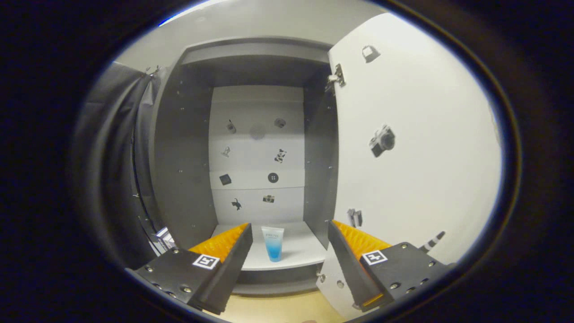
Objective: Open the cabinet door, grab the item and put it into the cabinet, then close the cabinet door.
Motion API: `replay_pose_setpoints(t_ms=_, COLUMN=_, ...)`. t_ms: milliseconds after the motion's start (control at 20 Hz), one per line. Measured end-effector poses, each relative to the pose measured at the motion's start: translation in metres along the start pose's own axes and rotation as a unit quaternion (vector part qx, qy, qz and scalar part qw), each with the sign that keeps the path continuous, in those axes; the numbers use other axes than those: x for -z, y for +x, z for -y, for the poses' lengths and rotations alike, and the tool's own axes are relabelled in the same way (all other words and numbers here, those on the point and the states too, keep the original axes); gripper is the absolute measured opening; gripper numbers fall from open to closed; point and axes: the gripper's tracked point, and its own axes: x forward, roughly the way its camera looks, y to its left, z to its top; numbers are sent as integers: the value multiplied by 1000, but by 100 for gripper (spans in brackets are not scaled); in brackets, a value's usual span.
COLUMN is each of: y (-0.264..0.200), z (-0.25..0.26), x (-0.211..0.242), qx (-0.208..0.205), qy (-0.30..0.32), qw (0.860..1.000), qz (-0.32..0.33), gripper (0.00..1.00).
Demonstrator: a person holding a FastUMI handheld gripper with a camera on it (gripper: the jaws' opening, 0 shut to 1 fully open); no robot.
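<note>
Facing the cabinet [188, 148], stood open. Left to right: gripper [287, 255] spread wide, holding nothing; tube [273, 242] upright on the cabinet floor, far beyond the fingers; door [412, 134] swung right. Placed already, judging so; only closing left.

One cabinet [188, 148] stands with its one door [417, 134] swung wide, and one blue tube [273, 243] sits upright on its floor. The gripper [289, 244] has two fingers, spread apart. One hinge [337, 76] shows up top.
</note>
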Motion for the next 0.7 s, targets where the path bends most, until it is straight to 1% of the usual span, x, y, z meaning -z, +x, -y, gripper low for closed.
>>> replay_pose_setpoints(t_ms=100, y=-24, z=7, x=-2, qx=9, qy=0, qw=1000, qz=5, gripper=100)
replay_pose_setpoints(t_ms=250, y=-61, z=29, x=-14, qx=35, qy=-3, qw=999, qz=28, gripper=99)
replay_pose_setpoints(t_ms=350, y=-88, z=38, x=-16, qx=44, qy=-1, qw=999, qz=30, gripper=99)
replay_pose_setpoints(t_ms=450, y=-106, z=46, x=-17, qx=54, qy=6, qw=998, qz=36, gripper=99)
replay_pose_setpoints(t_ms=600, y=-135, z=62, x=-20, qx=84, qy=0, qw=995, qz=47, gripper=99)
replay_pose_setpoints(t_ms=700, y=-158, z=80, x=-16, qx=107, qy=-9, qw=993, qz=41, gripper=99)
